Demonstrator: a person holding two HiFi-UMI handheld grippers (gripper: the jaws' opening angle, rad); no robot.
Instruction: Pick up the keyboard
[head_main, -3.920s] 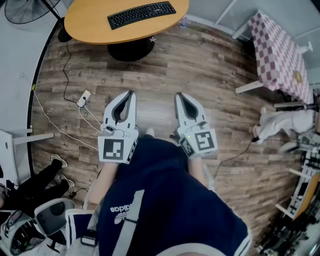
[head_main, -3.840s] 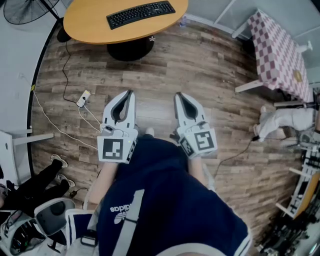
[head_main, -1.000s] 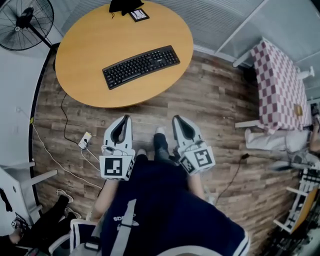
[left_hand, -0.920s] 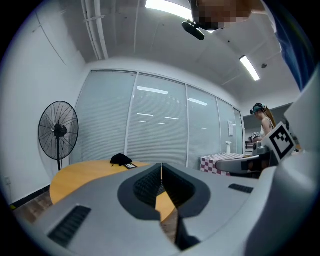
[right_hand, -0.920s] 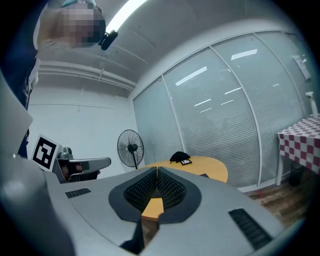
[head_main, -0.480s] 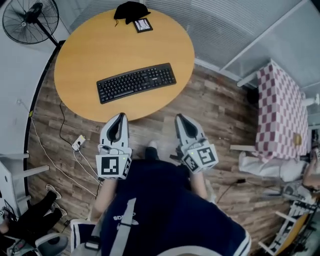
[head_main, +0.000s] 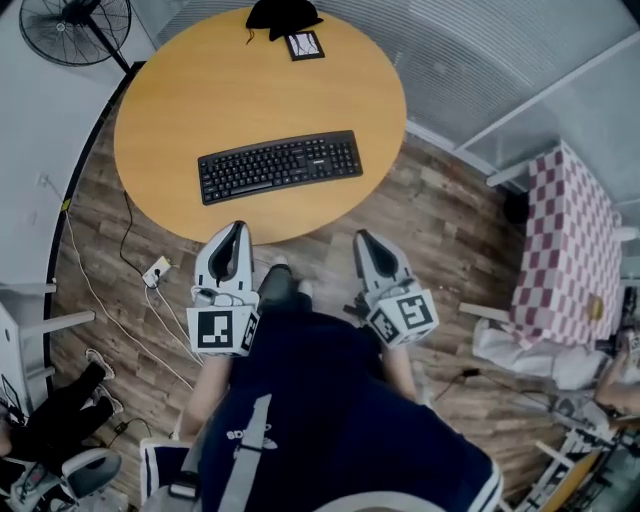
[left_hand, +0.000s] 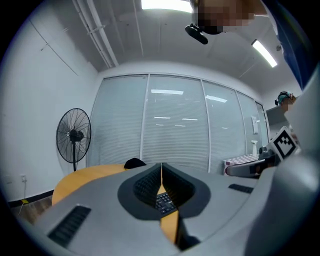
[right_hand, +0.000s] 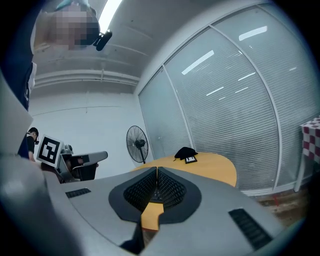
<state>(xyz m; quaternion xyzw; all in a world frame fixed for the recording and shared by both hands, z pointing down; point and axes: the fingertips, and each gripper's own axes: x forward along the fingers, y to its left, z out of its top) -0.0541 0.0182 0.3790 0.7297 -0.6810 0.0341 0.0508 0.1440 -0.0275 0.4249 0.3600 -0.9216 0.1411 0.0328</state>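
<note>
- Left gripper (head_main: 238, 228): in my left hand at 7 o'clock of the head view's centre. Its jaws are clenched tip to tip and grasp nothing. Its tip lies at the table's near rim as seen from above.
- Right gripper (head_main: 362, 236): in my right hand at 5 o'clock of centre. Its jaws are likewise clenched and empty. It hangs over the wood-plank floor (head_main: 440, 220), just off the table's near edge.
- Keyboard (head_main: 280, 167): black, full-size, lying flat on the round wooden table (head_main: 170, 110). It sits in the table's near half, long side across my view, its right end tipped slightly away. It is at 12 o'clock from the left gripper and 11 o'clock from the right one, and neither touches it.
- Black bundle (head_main: 283, 14): at the table's far rim, 12 o'clock of the keyboard. I cannot tell what kind it is.
- Small framed card (head_main: 305, 45): just beside the bundle, on the near side.
- Standing fan (head_main: 73, 18): on the floor at 10 o'clock of the table.
- Checked tablecloth (head_main: 565, 250): red and white, on a second table at 3 o'clock, well apart.
- Power strip (head_main: 156, 271): white, on the floor at 9 o'clock of the left gripper, with cables trailing from it.
</note>
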